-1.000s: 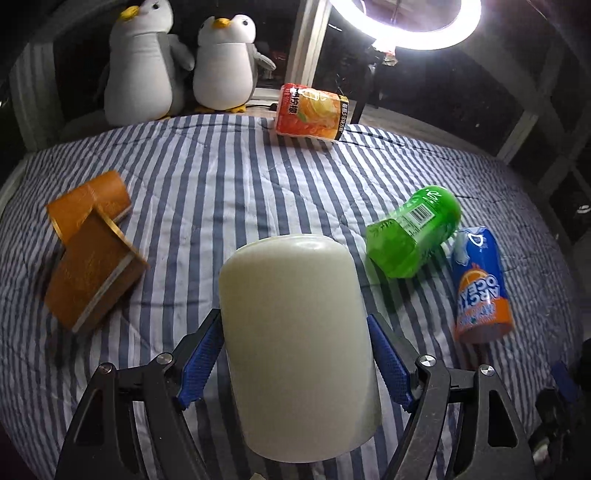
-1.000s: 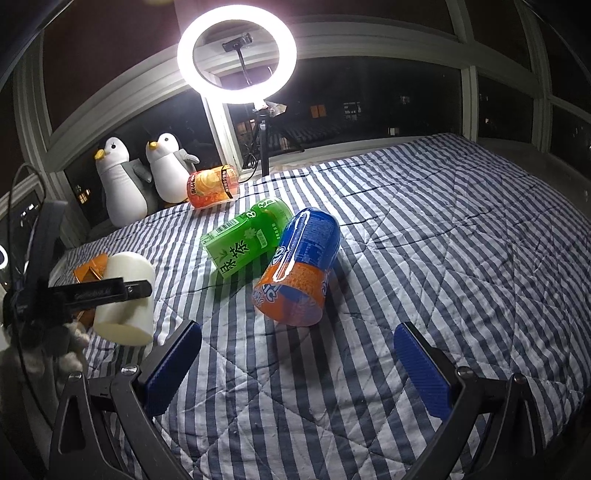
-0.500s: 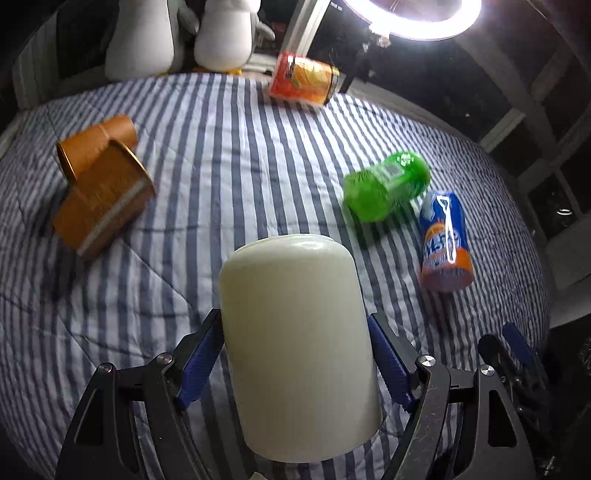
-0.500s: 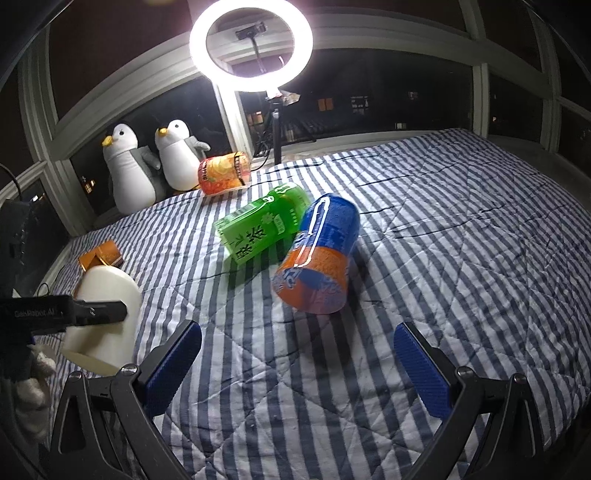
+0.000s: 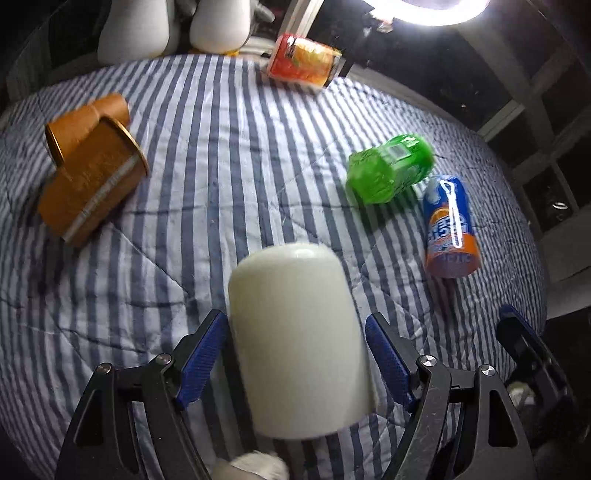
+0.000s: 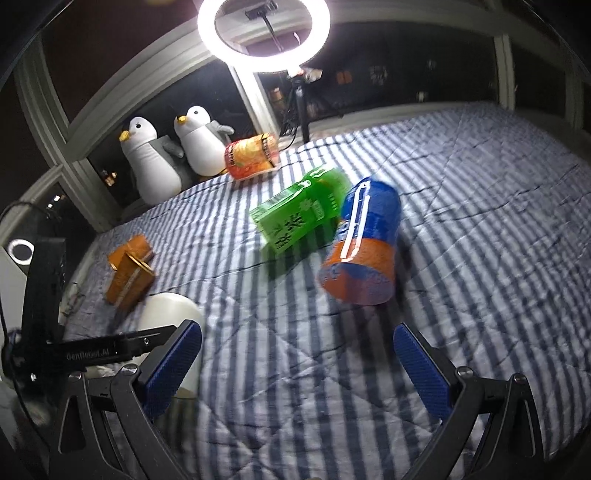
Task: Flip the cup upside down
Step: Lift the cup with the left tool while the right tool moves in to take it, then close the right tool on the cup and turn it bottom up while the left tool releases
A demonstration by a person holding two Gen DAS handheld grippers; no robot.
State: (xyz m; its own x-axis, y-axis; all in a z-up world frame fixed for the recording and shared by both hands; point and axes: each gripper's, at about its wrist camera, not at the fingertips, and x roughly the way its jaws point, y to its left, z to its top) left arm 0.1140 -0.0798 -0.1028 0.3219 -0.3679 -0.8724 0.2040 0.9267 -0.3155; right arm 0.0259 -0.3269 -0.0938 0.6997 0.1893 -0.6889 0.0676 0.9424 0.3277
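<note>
A plain white cup (image 5: 299, 339) stands upside down, closed base up, between the blue pads of my left gripper (image 5: 295, 360). In the left wrist view a small gap shows between each pad and the cup wall, so the jaws look slightly open. The right wrist view shows the cup (image 6: 168, 314) low at the left, resting on the striped quilt (image 6: 461, 229), with the left gripper's black arm across it. My right gripper (image 6: 297, 363) is open and empty over the quilt, to the right of the cup.
A green tea bottle (image 5: 389, 173), a blue and orange can (image 5: 448, 227) and an orange drink pack (image 5: 304, 61) lie on the quilt. Two orange boxes (image 5: 88, 177) lie at the left. Two plush penguins (image 6: 173, 151) and a ring light (image 6: 264, 33) stand by the window.
The left gripper has lowered the inverted cup onto the quilt and its pads have come slightly off the cup. The right gripper has swung left, toward the cup.
</note>
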